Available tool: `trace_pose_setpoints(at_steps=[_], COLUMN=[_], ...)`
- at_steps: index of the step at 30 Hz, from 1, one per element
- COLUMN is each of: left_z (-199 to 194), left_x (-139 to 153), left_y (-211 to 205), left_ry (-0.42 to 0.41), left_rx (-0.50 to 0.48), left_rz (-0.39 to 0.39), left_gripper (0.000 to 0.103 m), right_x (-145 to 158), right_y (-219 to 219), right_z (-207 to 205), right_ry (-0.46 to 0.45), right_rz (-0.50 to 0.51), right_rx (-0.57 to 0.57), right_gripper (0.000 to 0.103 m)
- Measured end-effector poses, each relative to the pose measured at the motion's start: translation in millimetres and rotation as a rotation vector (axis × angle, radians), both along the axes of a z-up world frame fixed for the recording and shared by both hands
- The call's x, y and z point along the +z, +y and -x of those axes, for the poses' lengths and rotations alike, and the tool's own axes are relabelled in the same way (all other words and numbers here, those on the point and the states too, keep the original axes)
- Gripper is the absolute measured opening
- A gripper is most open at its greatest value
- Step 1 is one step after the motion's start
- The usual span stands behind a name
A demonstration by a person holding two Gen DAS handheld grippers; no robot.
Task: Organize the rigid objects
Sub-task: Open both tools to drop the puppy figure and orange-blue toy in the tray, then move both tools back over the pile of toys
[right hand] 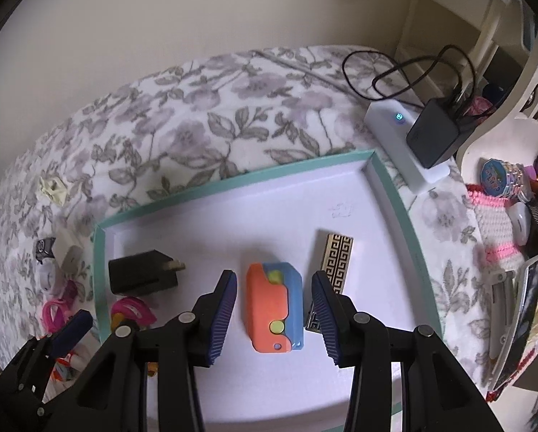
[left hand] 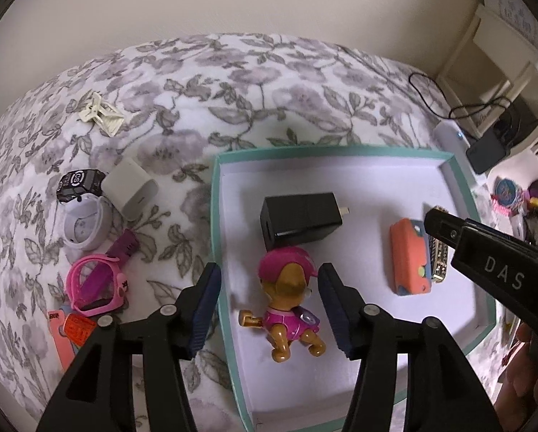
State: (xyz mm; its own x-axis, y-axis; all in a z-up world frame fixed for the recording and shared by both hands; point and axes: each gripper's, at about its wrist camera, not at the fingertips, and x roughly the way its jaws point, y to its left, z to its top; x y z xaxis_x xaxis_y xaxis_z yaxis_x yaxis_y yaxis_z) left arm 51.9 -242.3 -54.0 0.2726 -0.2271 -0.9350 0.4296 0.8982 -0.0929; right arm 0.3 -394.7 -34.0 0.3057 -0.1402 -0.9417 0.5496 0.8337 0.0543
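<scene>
Left wrist view
Left gripper (left hand: 269, 300): jaws wide apart, holding nothing; they straddle the pup figure (left hand: 290, 302) without touching it.
Pup figure: lies inside the tray (left hand: 215, 216), near its left wall, just in front of the black charger (left hand: 299, 217).
Right side of tray: the orange-and-blue block (left hand: 409, 255) lies against a gold-patterned bar (left hand: 438, 255); the right gripper's arm crosses above them.
Still on the bed (left hand: 197, 108): pink watch (left hand: 96, 286), white charger (left hand: 134, 189), white round case (left hand: 83, 223), black tag (left hand: 80, 183), cream clip (left hand: 101, 113).
Risk: the left jaw hangs over the tray wall; lowering or shutting there could catch the rim and drag the tray across the soft cover.
Hard to see: the orange items at the lower left are cut off by the gripper body.

Right wrist view
Right gripper (right hand: 274, 315): jaws wide, empty, either side of the orange-and-blue block, which rests flat on the tray floor.
Risk: the right jaw sits over the gold-patterned bar; closing could nip both pieces or skid the bar aside.
Hard to see: the pup figure is mostly hidden behind the gripper; only pink edges show. The bedside clutter on the right is blurred.
</scene>
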Motion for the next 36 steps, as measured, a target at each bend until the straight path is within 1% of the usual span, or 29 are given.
trace_pose_setpoints(at_steps=[3, 4, 6, 7, 8, 9, 11, 12, 13, 15, 17, 19, 20, 23, 24, 28, 31, 32, 36], left_z=[-3.9, -5.8, -9.1, -12.1, -14.0, -16.7, -21.9, -24.1, -26.2, -29.0, -31.5, -33.4, -33.6, -35.0, -36.2, -40.7, -44.4, -45.5, -49.5], left_x=[6.5, 9.3, 14.8, 18.4, 20.2, 22.3, 24.2, 24.0, 23.1, 21.5, 20.5, 20.9, 21.3, 22.5, 22.4, 21.1, 23.2, 24.5, 30.6], left_y=[4.4, 6.6, 12.2, 16.9, 20.2, 24.9, 34.4, 38.4, 42.4, 48.5, 54.0, 58.3, 60.6, 68.8, 72.3, 86.6, 99.4, 103.2, 120.3], left_ry=[-0.011, -0.021, -0.040, -0.054, -0.062, -0.071, -0.077, -0.075, -0.069, -0.059, -0.053, -0.053, -0.053, -0.060, -0.062, -0.058, -0.057, -0.062, -0.086], left_rx=[0.023, 0.035, 0.062, 0.086, 0.101, 0.121, 0.162, 0.179, 0.195, 0.213, 0.237, 0.254, 0.261, 0.287, 0.299, 0.354, 0.398, 0.409, 0.457], left_rz=[0.015, 0.017, 0.023, 0.029, 0.033, 0.039, 0.040, 0.036, 0.033, 0.038, 0.038, 0.042, 0.046, 0.059, 0.061, 0.074, 0.093, 0.097, 0.109], left_gripper=[0.057, 0.058, 0.068, 0.082, 0.087, 0.087, 0.088, 0.089, 0.092, 0.093, 0.093, 0.093, 0.093, 0.093, 0.093, 0.099, 0.100, 0.100, 0.100], right_x=[4.8, 5.8, 6.7, 6.4, 5.6, 4.5, 2.5, 2.0, 1.6, 1.6, 1.1, 0.2, 0.1, 1.0, 2.1, 7.2, 11.0, 13.4, 20.7], right_y=[0.0, 0.2, 3.0, 4.4, 6.1, 8.0, 10.7, 12.0, 12.9, 14.7, 14.9, 15.5, 15.8, 17.1, 17.6, 23.0, 31.2, 36.2, 52.2], right_z=[0.5, 1.0, -0.6, -1.0, -1.9, -3.1, -4.3, -4.9, -5.0, -5.8, -5.9, -6.4, -6.6, -7.0, -7.1, -9.4, -13.3, -14.9, -19.6], right_ry=[-0.032, -0.038, -0.039, -0.037, -0.035, -0.032, -0.031, -0.033, -0.034, -0.037, -0.044, -0.050, -0.053, -0.065, -0.074, -0.108, -0.125, -0.143, -0.192], right_rz=[-0.007, -0.008, 0.007, 0.011, 0.016, 0.017, 0.015, 0.017, 0.021, 0.027, 0.025, 0.023, 0.025, 0.039, 0.045, 0.075, 0.109, 0.117, 0.084], right_rx=[-0.008, -0.008, 0.002, 0.006, 0.013, 0.021, 0.031, 0.034, 0.037, 0.045, 0.047, 0.051, 0.054, 0.059, 0.061, 0.084, 0.115, 0.130, 0.176], right_gripper=[0.047, 0.049, 0.049, 0.049, 0.049, 0.050, 0.059, 0.066, 0.070, 0.071, 0.077, 0.087, 0.089, 0.101, 0.103, 0.103, 0.103, 0.103, 0.103])
